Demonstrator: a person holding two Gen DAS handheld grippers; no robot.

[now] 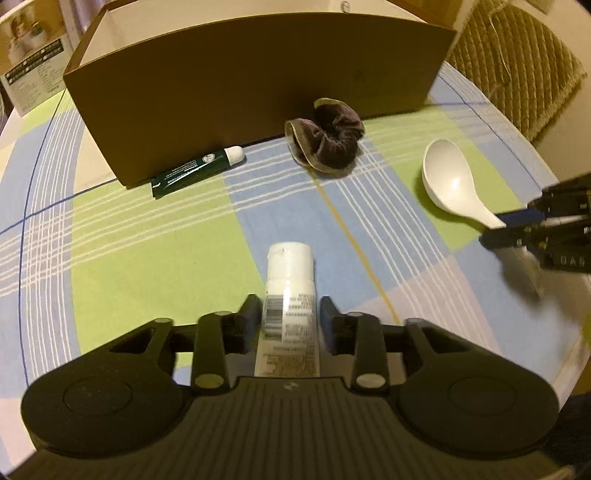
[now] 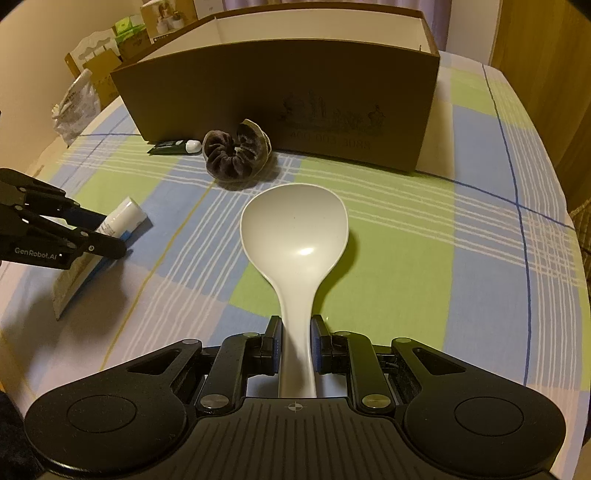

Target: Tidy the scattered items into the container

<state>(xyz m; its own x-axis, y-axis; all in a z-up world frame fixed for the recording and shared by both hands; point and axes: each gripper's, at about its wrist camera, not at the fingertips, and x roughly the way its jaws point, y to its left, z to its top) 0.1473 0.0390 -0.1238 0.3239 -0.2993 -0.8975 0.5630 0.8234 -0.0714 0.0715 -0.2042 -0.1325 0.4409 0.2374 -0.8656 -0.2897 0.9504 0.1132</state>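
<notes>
My left gripper (image 1: 290, 306) is shut on a white tube (image 1: 290, 273), cap pointing away; in the right wrist view this gripper (image 2: 94, 229) holds the tube (image 2: 123, 218) tilted over the checked tablecloth. My right gripper (image 2: 295, 328) is shut on the handle of a white spoon (image 2: 295, 229), bowl forward. From the left wrist view that gripper (image 1: 506, 229) and the spoon (image 1: 448, 181) are at the right edge. Ahead stands an open brown cardboard box (image 1: 258, 74) (image 2: 258, 92). A dark green tube (image 1: 195, 170) (image 2: 168, 147) and a dark velvet scrunchie (image 1: 325, 144) (image 2: 236, 151) lie against its front wall.
A woven chair back (image 1: 517, 55) rises behind the table at the right. A printed carton (image 1: 29, 55) sits left of the box. A crumpled plastic bag (image 2: 74, 107) and small boxes (image 2: 129, 33) crowd the far left. The table's right edge (image 2: 569, 206) curves away.
</notes>
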